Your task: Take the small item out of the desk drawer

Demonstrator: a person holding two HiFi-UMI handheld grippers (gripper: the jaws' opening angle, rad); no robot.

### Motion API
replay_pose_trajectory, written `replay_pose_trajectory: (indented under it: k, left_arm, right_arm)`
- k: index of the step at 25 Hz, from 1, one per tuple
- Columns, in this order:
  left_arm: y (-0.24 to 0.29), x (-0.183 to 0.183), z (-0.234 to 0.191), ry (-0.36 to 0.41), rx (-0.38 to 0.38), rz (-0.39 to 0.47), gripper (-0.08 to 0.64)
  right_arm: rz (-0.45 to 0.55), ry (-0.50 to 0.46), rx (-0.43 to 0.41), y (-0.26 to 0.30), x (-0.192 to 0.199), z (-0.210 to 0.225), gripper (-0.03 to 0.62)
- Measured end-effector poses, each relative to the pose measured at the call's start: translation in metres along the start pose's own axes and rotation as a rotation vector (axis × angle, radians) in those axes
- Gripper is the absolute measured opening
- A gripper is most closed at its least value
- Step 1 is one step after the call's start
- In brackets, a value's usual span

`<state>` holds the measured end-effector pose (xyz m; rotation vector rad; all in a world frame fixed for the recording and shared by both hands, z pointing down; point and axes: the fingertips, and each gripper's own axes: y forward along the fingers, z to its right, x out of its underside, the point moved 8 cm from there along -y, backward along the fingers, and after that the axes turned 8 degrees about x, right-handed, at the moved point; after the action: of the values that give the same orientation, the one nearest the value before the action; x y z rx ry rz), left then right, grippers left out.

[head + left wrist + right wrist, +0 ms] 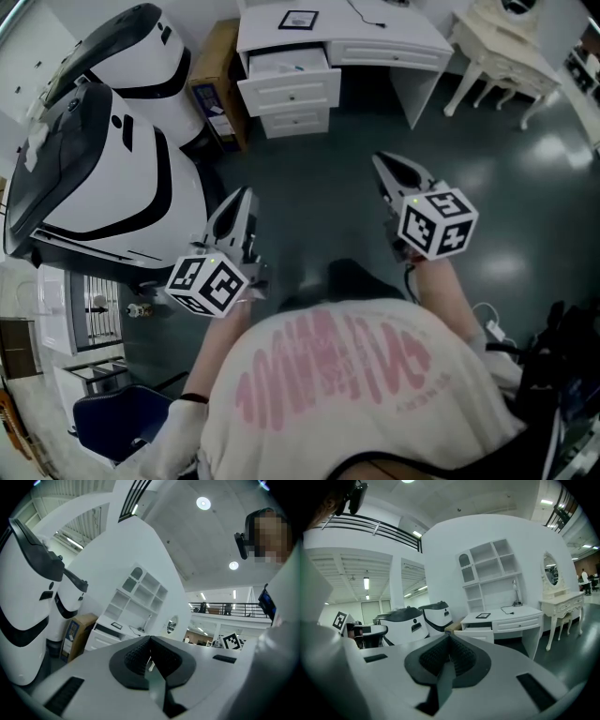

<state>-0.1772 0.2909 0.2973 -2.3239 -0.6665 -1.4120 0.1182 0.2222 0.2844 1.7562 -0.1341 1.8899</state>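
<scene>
Beyond the tips of the left tool (246,195), across open floor, stands the white desk (375,33) with its top drawer (289,94) open. The small item (298,67) is probably the faint bluish speck inside, too small to identify. Both the left tool and the right tool (381,161) have their jaws pressed together on nothing.

The step in hand looks like the approach. It would go best by walking close, spreading one tool's jaws before reaching in, and coming down from above the drawer.

Only the head view looks into the drawer. The left gripper view catches the desk far off, low and left of its jaws. The right gripper view shows it ahead, just right of its jaws, with the drawer's contents hidden.
</scene>
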Motion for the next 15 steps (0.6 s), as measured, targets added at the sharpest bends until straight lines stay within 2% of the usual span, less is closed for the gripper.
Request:
replay_pose_trajectory:
  k: [7,15]
  left_arm:
    - [0.023,0.004,-0.026,-0.033,-0.009,0.001,0.029]
    - [0.073,-0.017,-0.063,-0.026,-0.022,0.033,0.029]
  right_arm:
    - [-0.039,-0.004,-0.005,0.035,0.006,0.010,0.017]
    - [-0.026,-0.011,-0.030,0.099,-0.018,0.038,0.017]
